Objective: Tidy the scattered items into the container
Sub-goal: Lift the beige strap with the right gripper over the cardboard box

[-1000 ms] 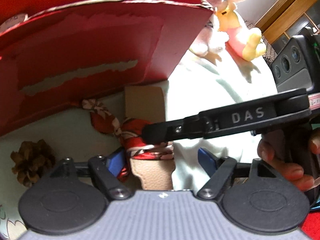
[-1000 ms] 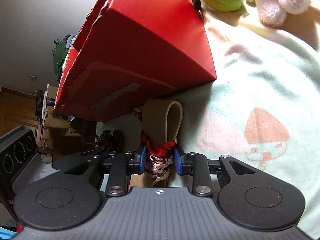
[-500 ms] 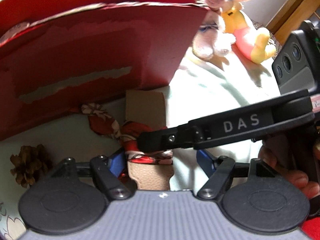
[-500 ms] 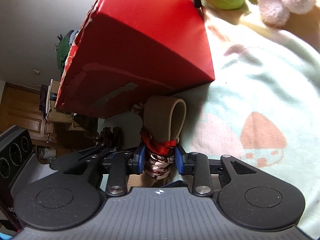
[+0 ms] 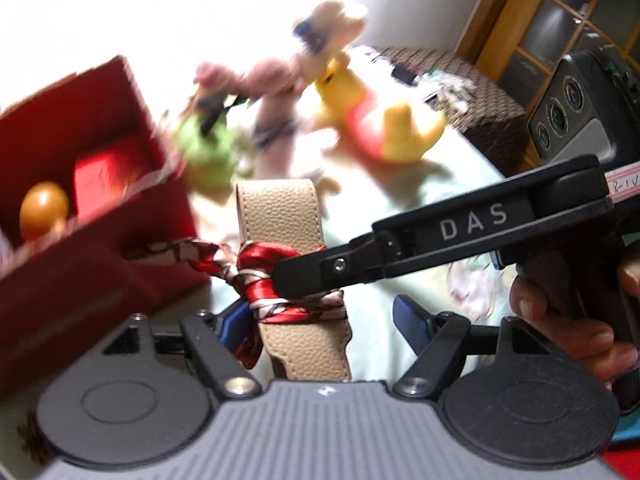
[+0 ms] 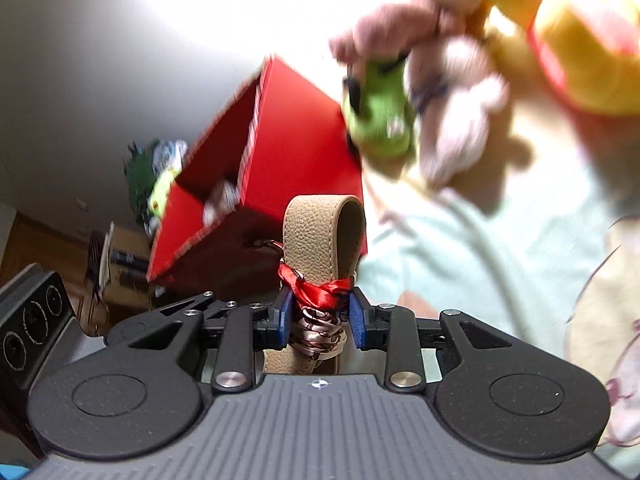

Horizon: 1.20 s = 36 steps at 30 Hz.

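A tan leather strap (image 6: 316,232) wrapped in a red patterned scarf (image 6: 320,290) stands upright in my right gripper (image 6: 320,316), whose blue pads press on the scarf from both sides. In the left wrist view the same strap (image 5: 276,216) hangs between the blue fingers of my left gripper (image 5: 324,320). That gripper is open, and its right pad is well clear of the strap. The right gripper's black finger (image 5: 400,248) reaches in from the right. The red box (image 5: 92,272) sits at left with its top open. An orange ball (image 5: 43,210) and a red item (image 5: 108,172) lie inside.
Green (image 5: 208,148), pink (image 5: 288,80) and yellow (image 5: 380,120) plush toys lie blurred behind the strap on the pale blanket (image 5: 440,184). A person's hand (image 5: 560,320) holds the right gripper's handle. The red box (image 6: 296,152) stands left of the plush toys.
Both grippers have risen with the strap. The box has dropped lower in view, so its open inside now shows. The pine cone has left the left wrist view.
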Each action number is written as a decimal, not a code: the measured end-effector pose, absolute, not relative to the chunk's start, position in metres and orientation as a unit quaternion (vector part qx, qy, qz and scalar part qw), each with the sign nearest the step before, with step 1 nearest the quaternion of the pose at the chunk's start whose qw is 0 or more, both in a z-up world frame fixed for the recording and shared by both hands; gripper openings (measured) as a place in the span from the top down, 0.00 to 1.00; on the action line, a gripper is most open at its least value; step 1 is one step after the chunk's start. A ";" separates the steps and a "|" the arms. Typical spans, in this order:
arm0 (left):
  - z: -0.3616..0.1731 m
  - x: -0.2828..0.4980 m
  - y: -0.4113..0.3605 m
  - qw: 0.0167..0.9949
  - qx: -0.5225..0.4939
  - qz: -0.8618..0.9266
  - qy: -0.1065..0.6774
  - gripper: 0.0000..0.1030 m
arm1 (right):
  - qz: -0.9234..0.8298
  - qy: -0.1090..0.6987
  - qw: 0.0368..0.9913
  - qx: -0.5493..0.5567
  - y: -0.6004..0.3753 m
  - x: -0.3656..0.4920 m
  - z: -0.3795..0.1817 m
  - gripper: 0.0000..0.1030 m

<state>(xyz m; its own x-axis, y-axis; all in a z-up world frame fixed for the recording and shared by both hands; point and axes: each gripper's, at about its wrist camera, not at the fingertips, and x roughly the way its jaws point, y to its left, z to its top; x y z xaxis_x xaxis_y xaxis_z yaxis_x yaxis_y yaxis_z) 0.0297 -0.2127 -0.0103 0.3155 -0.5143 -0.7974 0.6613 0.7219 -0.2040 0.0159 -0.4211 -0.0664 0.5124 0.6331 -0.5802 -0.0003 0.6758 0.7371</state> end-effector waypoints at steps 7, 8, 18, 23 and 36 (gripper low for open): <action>0.033 0.036 -0.223 0.821 0.076 -0.396 0.404 0.26 | 0.184 0.385 0.828 0.364 -0.396 0.020 -0.027 0.69; 0.042 0.040 -0.222 0.824 0.073 -0.400 0.394 0.26 | 0.184 0.375 0.831 0.367 -0.395 0.021 -0.022 0.69; 0.109 0.073 -0.179 0.869 0.082 -0.378 0.309 0.26 | 0.226 0.307 0.858 0.344 -0.344 0.076 0.043 0.69; 0.112 0.095 -0.142 0.883 0.081 -0.345 0.308 0.26 | 0.250 0.315 0.857 0.323 -0.306 0.110 0.045 0.69; 0.055 0.147 -0.078 0.875 0.059 -0.285 0.387 0.26 | 0.273 0.403 0.834 0.260 -0.219 0.172 0.006 0.69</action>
